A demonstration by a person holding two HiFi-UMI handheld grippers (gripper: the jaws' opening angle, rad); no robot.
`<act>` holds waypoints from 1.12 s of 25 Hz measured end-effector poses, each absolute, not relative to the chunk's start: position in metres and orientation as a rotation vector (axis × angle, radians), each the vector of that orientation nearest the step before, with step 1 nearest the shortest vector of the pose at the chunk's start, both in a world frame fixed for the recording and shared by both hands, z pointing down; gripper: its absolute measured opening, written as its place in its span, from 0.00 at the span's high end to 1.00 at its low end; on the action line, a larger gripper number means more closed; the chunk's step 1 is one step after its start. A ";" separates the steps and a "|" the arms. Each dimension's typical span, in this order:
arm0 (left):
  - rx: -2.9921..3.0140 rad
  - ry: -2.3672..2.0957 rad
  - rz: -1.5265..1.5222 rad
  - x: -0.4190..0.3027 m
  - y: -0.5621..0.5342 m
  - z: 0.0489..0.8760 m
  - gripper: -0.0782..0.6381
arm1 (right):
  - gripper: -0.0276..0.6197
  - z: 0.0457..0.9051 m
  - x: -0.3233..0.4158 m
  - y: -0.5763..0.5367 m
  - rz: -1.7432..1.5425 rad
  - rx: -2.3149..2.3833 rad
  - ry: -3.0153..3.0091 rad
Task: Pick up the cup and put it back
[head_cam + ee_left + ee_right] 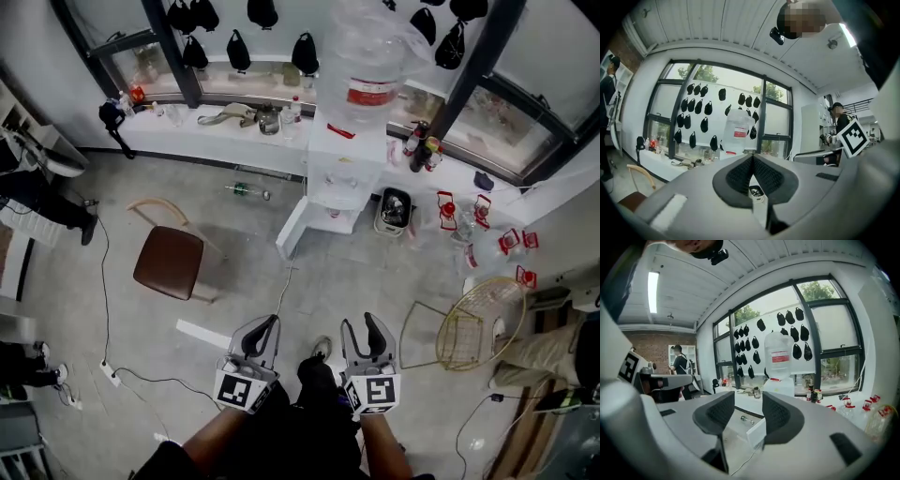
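Cup: we cannot pick it out; the clutter on the bench (183, 133) under the window (239, 82) is too small to tell apart
Left gripper (753, 157): pads pressed together, nothing pinched
Right gripper (747, 399): jaws spread, gripping nothing; we see floor (736, 439) through the gap
Hidden: water dispenser (342, 178) covers part of the bench behind it
Cut off: our forearms (216, 436) run out at the head view's lower edge

Two claws (269, 324) (362, 323), one chair (169, 262), one water dispenser (342, 178).
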State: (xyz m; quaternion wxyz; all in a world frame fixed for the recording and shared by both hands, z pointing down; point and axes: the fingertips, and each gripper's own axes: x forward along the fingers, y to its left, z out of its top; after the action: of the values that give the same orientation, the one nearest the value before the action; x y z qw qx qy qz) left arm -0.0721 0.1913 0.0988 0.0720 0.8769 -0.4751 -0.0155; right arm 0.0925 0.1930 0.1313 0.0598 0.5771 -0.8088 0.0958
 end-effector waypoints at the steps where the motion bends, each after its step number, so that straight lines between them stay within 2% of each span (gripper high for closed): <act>1: 2.628 -1.440 -0.054 -0.065 0.182 0.098 0.88 | 0.70 0.137 0.100 0.179 0.296 1.725 -2.455; 10: 2.532 -1.518 0.012 -0.039 0.110 0.164 0.88 | 0.68 0.217 0.122 0.074 0.357 1.592 -2.454; 28: 2.623 -1.448 0.092 -0.009 -0.106 0.464 0.88 | 0.66 0.547 0.133 -0.141 0.329 1.615 -2.378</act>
State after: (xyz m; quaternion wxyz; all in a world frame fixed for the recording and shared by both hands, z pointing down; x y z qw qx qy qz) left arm -0.0088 -0.1061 0.4640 0.0722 0.8728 -0.4818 0.0307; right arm 0.1330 -0.1411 0.5467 0.1238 0.5539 -0.8156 0.1127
